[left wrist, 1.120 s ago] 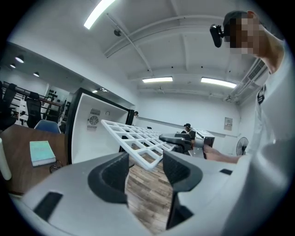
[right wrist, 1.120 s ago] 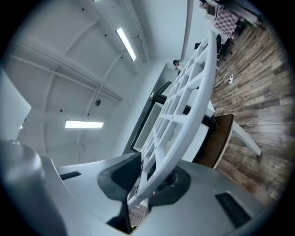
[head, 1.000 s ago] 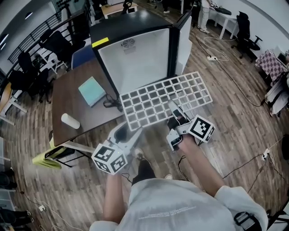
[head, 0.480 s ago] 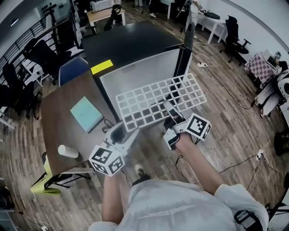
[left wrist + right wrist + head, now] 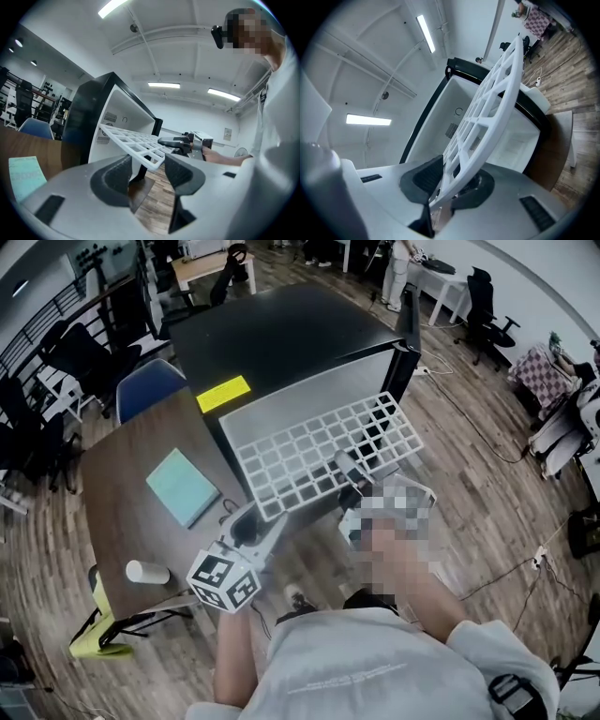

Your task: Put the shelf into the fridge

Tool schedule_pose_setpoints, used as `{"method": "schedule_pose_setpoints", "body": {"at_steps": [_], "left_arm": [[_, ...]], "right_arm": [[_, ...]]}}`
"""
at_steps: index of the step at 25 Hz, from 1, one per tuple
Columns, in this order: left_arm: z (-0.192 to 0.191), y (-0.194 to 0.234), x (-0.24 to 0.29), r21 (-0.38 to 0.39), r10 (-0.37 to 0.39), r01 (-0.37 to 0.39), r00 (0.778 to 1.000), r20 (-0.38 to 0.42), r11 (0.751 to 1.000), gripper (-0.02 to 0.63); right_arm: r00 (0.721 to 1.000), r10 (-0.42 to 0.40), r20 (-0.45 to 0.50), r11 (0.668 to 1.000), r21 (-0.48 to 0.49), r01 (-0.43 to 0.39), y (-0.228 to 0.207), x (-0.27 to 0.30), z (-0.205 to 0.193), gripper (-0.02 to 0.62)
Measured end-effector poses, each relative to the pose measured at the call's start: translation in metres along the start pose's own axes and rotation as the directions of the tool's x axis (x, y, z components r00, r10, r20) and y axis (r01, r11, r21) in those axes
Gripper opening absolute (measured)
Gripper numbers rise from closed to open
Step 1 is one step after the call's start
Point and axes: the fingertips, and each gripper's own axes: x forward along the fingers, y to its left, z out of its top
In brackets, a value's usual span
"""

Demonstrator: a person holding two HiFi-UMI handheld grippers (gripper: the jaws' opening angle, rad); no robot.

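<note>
The right gripper (image 5: 450, 180) is pinching the shelf (image 5: 319, 451) at its 6 o'clock edge, jaws opening. The left gripper (image 5: 147, 171) is holding its jaws spread around the 7 o'clock corner. The shelf is hovering before the open fridge (image 5: 281, 334) at 12 o'clock.

White grid shelf (image 5: 319, 451), about flat, up at open front of black fridge (image 5: 281, 334), white inside.

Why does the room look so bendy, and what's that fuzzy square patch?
Head view: the wide lens curves the wooden floor near the edges, and the mosaic patch was added afterwards. Left gripper view: ceiling strip lights glare. Right gripper view: the white grid shelf looms huge up close.
</note>
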Motion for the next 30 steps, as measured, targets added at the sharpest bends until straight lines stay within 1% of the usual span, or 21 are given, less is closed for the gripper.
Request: {"method": "schedule_pose_setpoints", "body": {"at_steps": [5,7,10,16,19,22,25,30], "left_arm": [[-0.005,0.0,0.006,-0.011,0.033,-0.033,0.999,-0.007,0.999,0.221],[-0.005,0.0,0.008,-0.019,0.056,-0.056,0.998,-0.004,0.998,0.221],[-0.003,-0.005,0.013,-0.022,0.097,-0.097,0.995,0.005,0.995,0.221],[-0.001,-0.006,0.017,-0.018,0.155,-0.155,0.988,0.013,0.988,0.221],[0.002,-0.003,0.018,-0.007,0.165,-0.165,0.986,0.009,0.986,0.221],[0.003,-0.002,0.019,0.002,0.168,-0.168,0.986,0.004,0.986,0.221],[0.001,-0.001,0.018,-0.007,0.164,-0.164,0.986,0.005,0.986,0.221],[-0.004,0.002,0.019,-0.034,0.155,-0.155,0.988,-0.003,0.987,0.221]], "right_arm": [[0.999,0.015,-0.052,1.0,0.003,-0.015,-0.008,0.008,0.003,0.064],[0.996,0.055,-0.071,0.998,0.013,-0.054,-0.004,0.012,0.005,0.064],[0.99,0.085,-0.11,0.996,0.033,-0.082,-0.006,0.017,0.009,0.064],[0.981,0.1,-0.164,0.994,0.07,-0.09,-0.011,0.026,0.011,0.063],[0.979,0.113,-0.167,0.99,0.103,-0.097,-0.012,0.03,0.01,0.063],[0.98,0.104,-0.169,0.991,0.103,-0.087,-0.016,0.031,0.01,0.063],[0.978,0.114,-0.177,0.99,0.102,-0.097,-0.014,0.032,0.009,0.063],[0.979,0.088,-0.186,0.991,0.118,-0.067,-0.016,0.033,0.008,0.063]]}}
